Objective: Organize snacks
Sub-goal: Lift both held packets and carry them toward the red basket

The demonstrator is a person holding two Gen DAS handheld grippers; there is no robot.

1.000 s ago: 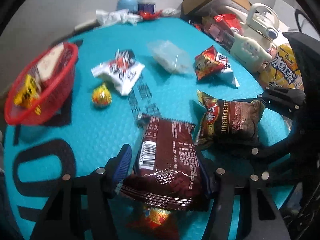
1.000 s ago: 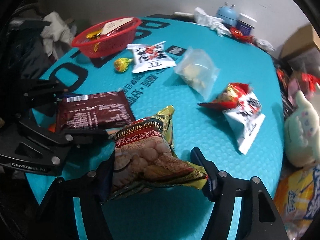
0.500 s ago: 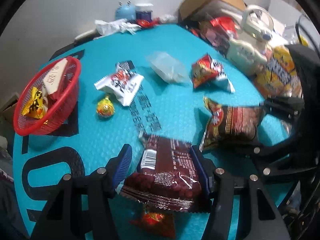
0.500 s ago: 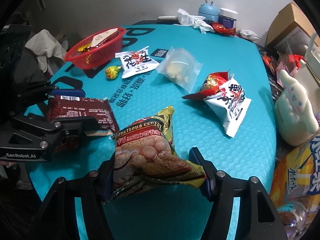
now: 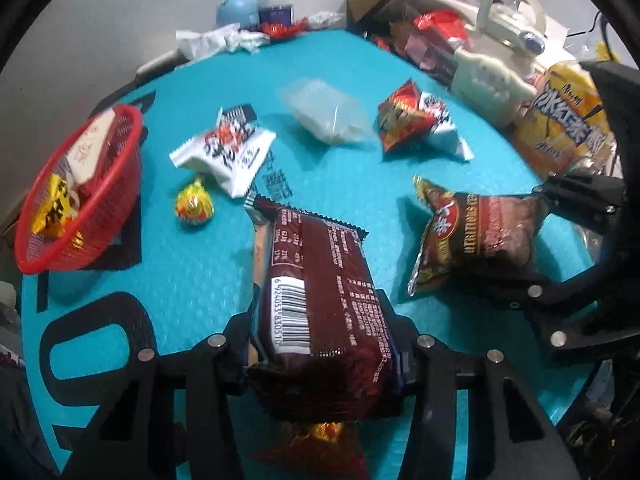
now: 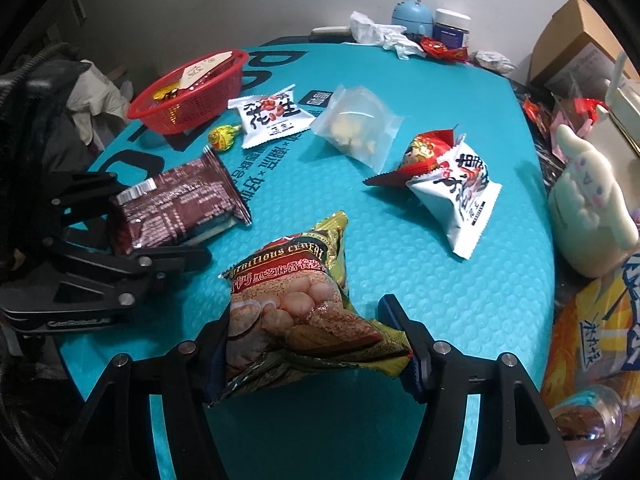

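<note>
Gripping: left gripper (image 5: pixel 324 344) is clamped on the dark brown packet (image 5: pixel 324 304); right gripper (image 6: pixel 316 344) is clamped on the cereal bag (image 6: pixel 296 312).
Dark brown packet: flat, glossy maroon wrapper with a serrated end seam, white barcode panel and small white print facing up; held above the near edge of the teal mat (image 5: pixel 192 280), pointing toward the mat's middle.
Cereal bag: puffy gold-edged pouch with pictured round cereal balls, pinched at its lower end between the right fingers, raised over the mat's near side.
Side by side: in the right wrist view the left gripper (image 6: pixel 132 264) and its packet (image 6: pixel 176 208) sit just left of the cereal bag; in the left wrist view the right gripper (image 5: pixel 560 248) holds the bag (image 5: pixel 476 236) to the right.
Basket: red mesh basket (image 5: pixel 80 216) at the mat's far left, holding a gold-wrapped snack and a pale card-like pack.
Between: a round yellow candy (image 5: pixel 195 206), a white snack pouch (image 5: pixel 226 152), a clear bag (image 5: pixel 328 116) and a red-and-white pouch (image 5: pixel 420 120) lie on the mat between the held snacks and the far edge.
Beyond the mat: white plush toy (image 6: pixel 588 208), orange-yellow bag (image 6: pixel 600 332), cardboard box (image 6: pixel 580 40), blue round gadget (image 6: pixel 412 18) and a dark jar (image 6: pixel 452 28).
Writing: "NUTRITIOUS CEREAL" partly readable on the cereal bag; Chinese characters on pouches and mat, too blurred to read reliably.
</note>
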